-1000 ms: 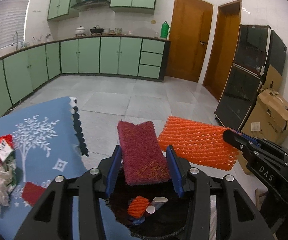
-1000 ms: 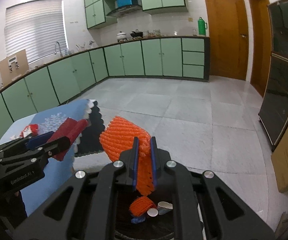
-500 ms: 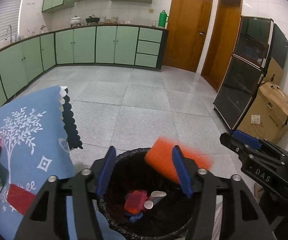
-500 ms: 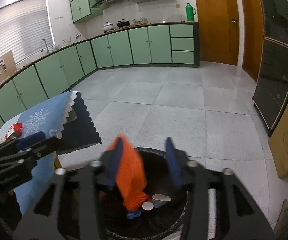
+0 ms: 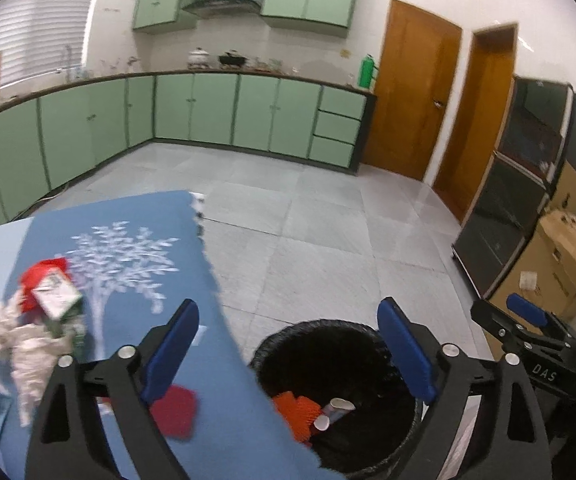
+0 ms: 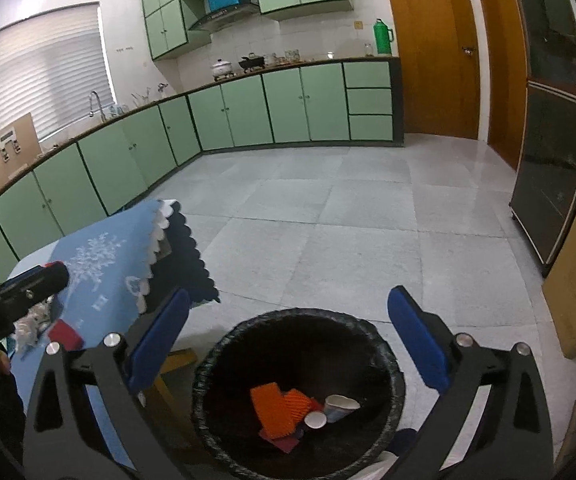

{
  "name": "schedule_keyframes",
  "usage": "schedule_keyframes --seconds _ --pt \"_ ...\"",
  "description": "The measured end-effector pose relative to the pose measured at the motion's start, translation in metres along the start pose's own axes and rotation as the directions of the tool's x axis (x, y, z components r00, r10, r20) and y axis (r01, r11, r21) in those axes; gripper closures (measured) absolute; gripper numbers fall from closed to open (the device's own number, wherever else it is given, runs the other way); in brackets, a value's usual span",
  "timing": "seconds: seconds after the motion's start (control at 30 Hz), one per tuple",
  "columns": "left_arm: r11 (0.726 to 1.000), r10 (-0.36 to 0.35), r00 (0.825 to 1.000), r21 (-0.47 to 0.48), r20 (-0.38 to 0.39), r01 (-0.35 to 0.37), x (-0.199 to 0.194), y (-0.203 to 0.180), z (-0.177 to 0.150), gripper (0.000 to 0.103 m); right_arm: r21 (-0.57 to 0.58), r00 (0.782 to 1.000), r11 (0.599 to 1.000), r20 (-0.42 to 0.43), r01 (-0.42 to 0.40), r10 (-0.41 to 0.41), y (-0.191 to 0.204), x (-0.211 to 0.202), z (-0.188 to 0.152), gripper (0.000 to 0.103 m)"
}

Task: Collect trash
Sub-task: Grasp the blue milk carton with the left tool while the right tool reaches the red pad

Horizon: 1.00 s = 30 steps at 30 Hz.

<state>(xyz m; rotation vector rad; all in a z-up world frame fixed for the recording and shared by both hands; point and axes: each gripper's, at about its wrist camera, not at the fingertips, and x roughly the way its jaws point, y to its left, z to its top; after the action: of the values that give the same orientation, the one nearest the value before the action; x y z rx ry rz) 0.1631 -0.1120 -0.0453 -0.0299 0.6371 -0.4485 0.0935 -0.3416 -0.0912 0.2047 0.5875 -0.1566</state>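
A black-lined trash bin stands on the floor beside the table and also shows in the left wrist view. Inside lie orange foam nets, a dark red pad and paper cups. My right gripper is open and empty above the bin. My left gripper is open and empty, over the table edge and the bin. On the blue tablecloth lie a red-and-green carton, a crumpled white wrapper and a red scrap.
Green kitchen cabinets line the far wall. A black cabinet and cardboard boxes stand at the right. Two wooden doors are at the back. The tiled floor lies beyond the bin.
Both grippers opened and dropped the dark red pad and the orange net into the bin. The left gripper has swung left toward the table.
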Motion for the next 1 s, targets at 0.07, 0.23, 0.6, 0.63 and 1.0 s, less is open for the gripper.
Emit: schedule_keyframes --seconds 0.07,0.23,0.6,0.63,1.0 --pt "0.999 0.025 1.0 -0.02 0.014 -0.024 -0.013 0.016 0.001 0.013 -0.013 1.0 1.0 0.007 -0.016 0.016 0.01 -0.004 0.002 0.006" --pt "0.993 0.11 0.993 -0.054 0.05 -0.107 -0.046 0.052 -0.003 0.012 -0.041 0.998 0.997 0.014 -0.067 0.067 0.038 -0.009 0.004 0.005" --pt "0.941 0.322 0.946 -0.121 0.038 -0.315 -0.101 0.132 -0.039 0.012 -0.139 0.974 0.964 -0.026 -0.226 0.224 0.131 -0.004 -0.008 0.005" --pt "0.934 0.339 0.94 -0.131 0.03 -0.333 -0.104 0.14 -0.045 0.012 -0.148 0.97 0.959 -0.029 -0.242 0.24 0.141 -0.004 -0.01 0.005" --pt "0.871 0.448 0.893 -0.204 -0.045 -0.447 -0.12 0.206 -0.08 0.011 -0.247 0.948 0.915 -0.065 -0.319 0.313 0.211 0.005 -0.025 0.005"
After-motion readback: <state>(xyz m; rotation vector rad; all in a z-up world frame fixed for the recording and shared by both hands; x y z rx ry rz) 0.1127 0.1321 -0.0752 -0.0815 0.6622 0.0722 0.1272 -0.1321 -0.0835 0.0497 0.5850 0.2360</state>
